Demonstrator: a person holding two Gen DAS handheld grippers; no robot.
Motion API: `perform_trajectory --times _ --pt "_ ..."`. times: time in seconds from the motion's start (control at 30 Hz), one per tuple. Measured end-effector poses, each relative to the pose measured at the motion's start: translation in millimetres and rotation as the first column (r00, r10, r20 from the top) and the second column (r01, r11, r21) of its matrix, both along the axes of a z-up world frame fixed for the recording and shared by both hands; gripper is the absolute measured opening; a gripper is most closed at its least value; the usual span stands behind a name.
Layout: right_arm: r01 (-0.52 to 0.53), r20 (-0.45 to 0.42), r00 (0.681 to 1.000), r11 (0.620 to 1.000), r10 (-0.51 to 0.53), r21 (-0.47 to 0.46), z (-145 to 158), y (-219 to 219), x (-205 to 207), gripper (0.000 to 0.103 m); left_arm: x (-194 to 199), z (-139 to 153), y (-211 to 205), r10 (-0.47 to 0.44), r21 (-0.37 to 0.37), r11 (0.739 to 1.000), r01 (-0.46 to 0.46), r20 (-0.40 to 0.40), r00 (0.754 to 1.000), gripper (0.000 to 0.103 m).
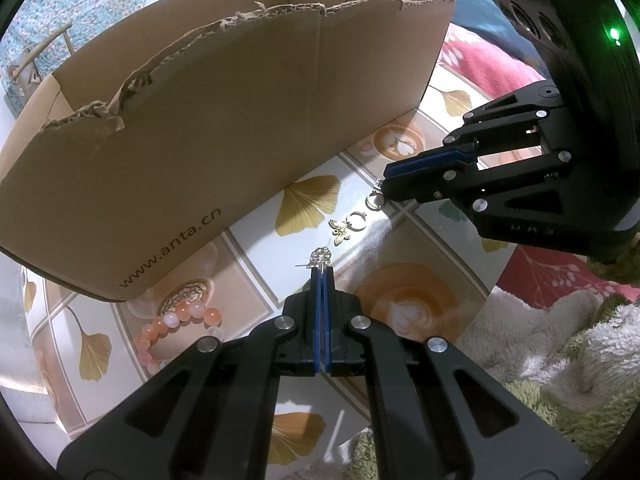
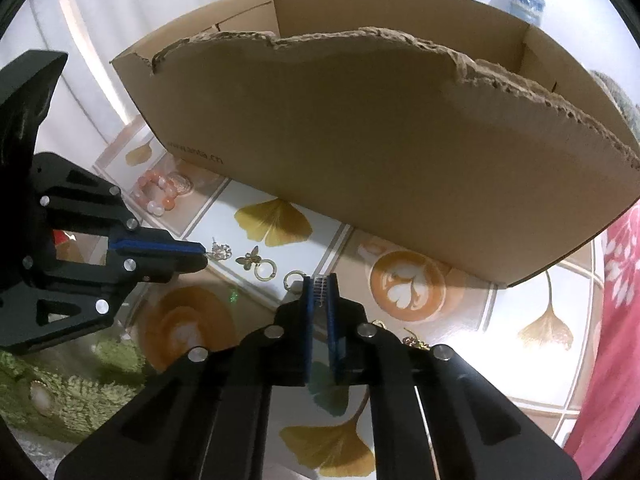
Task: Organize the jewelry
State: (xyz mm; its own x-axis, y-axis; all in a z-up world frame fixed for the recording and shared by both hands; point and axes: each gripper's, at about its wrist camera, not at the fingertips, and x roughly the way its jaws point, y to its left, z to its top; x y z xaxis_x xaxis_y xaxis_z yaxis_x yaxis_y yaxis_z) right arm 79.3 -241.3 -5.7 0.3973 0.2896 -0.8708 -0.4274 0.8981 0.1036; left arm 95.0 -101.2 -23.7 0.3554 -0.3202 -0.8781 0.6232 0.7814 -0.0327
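Note:
My left gripper [image 1: 322, 270] is shut on a silver filigree earring [image 1: 321, 256] at the table surface; it also shows in the right wrist view [image 2: 202, 254] with the earring [image 2: 219, 251] at its tip. My right gripper [image 2: 319, 282] is shut on a small silver ring [image 2: 319, 283]; in the left wrist view [image 1: 385, 188] its tip holds the ring [image 1: 377, 186]. A gold butterfly hoop earring [image 1: 344, 229] [image 2: 256, 262] lies between them, with a gold hoop [image 1: 374, 201] [image 2: 293, 279] beside it. A pink bead bracelet [image 1: 176, 326] [image 2: 158, 192] lies near the cardboard box [image 1: 200, 132] [image 2: 380, 152].
The table [image 1: 308, 200] [image 2: 460, 340] has a ginkgo-leaf and latte pattern. More gold jewelry [image 2: 416, 342] lies under my right gripper. A fluffy green and white rug [image 1: 560, 360] and a red cloth [image 2: 624, 320] lie past the table edge.

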Motion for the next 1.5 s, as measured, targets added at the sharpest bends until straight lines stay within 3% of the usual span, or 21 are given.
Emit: perform_trajectory --times 0.27,0.6,0.8,0.87,1.17,1.23,1.3,1.5 --pt "0.053 -0.019 0.998 0.997 -0.052 0.063 0 -7 0 0.003 -1 0 -1 0.0 -0.002 1.0 0.0 0.0 1.0 0.001" --pt "0.073 -0.025 0.997 0.995 -0.071 0.067 4 -11 -3 0.003 -1 0 -2 -0.001 -0.001 1.0 0.001 0.002 1.0 0.001" --pt "0.068 -0.027 0.997 0.997 -0.067 0.032 2 -5 -2 0.017 0 1 -3 -0.004 0.0 1.0 0.004 0.001 1.0 0.001" --pt "0.064 -0.031 0.998 0.998 -0.063 0.022 3 -5 -1 0.017 0 1 -3 -0.004 0.0 1.0 0.004 0.001 1.0 0.001" --pt "0.038 -0.042 0.998 0.997 -0.041 -0.069 2 15 1 0.016 -1 1 0 -0.005 -0.004 1.0 0.005 -0.001 1.0 0.001" --pt "0.04 -0.058 0.997 0.996 -0.045 -0.075 2 17 3 0.015 -1 1 0 -0.004 -0.006 1.0 0.004 -0.002 1.0 0.001" --pt "0.034 -0.075 0.996 0.997 -0.04 -0.073 2 21 5 0.006 -1 1 -1 -0.004 -0.006 1.0 0.004 -0.002 1.0 0.001" --pt "0.048 -0.1 0.994 0.997 -0.054 -0.063 0 30 11 0.005 -2 1 -2 -0.001 -0.016 1.0 0.001 -0.003 1.0 0.001"
